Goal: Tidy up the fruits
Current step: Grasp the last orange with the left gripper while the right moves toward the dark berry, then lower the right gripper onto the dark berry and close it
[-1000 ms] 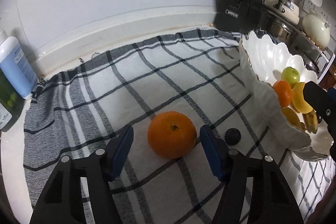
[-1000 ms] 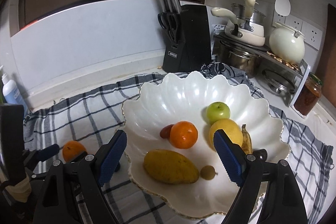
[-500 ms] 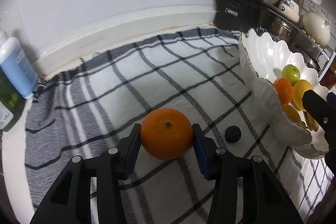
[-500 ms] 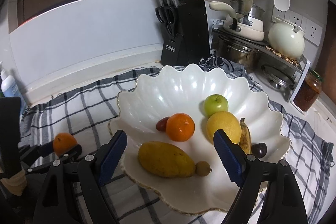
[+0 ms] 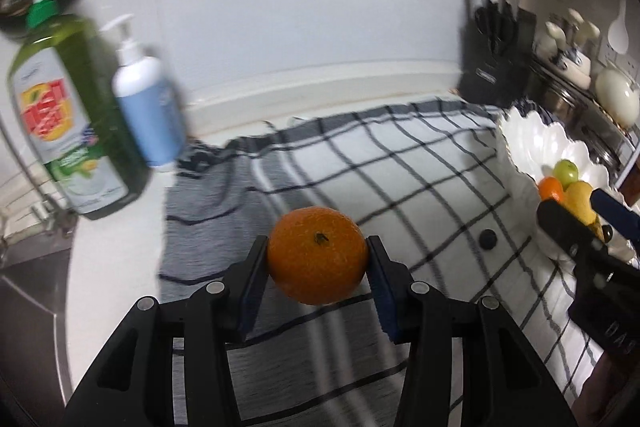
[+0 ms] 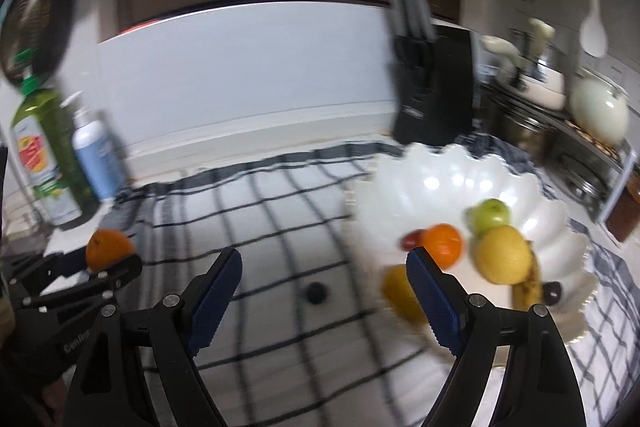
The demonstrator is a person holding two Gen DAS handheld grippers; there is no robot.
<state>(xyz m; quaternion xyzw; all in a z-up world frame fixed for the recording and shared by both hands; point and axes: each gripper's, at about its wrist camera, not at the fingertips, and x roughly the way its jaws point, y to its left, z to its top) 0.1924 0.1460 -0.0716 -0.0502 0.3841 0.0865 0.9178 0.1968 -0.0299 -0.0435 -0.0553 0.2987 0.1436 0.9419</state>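
Orange (image 5: 318,255), round, pebbled skin, dark stem scar facing the lens, is sitting pinched between the blue-padded fingers (image 5: 250,291) of the left gripper (image 5: 316,285), raised above the checked cloth (image 5: 400,163) on the table. Right gripper (image 6: 320,301) is angling downward, fingers spread and holding nothing, beside the scalloped white bowl (image 6: 448,171) containing fruit.

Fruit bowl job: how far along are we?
Done: the white bowl already holds a green apple, a small orange, a lemon, a banana and more. In hand: the left gripper is shut on the big orange, lifted off the checked cloth. Left: drop it in the bowl, then the small dark fruit on the cloth. The right gripper is open, empty.
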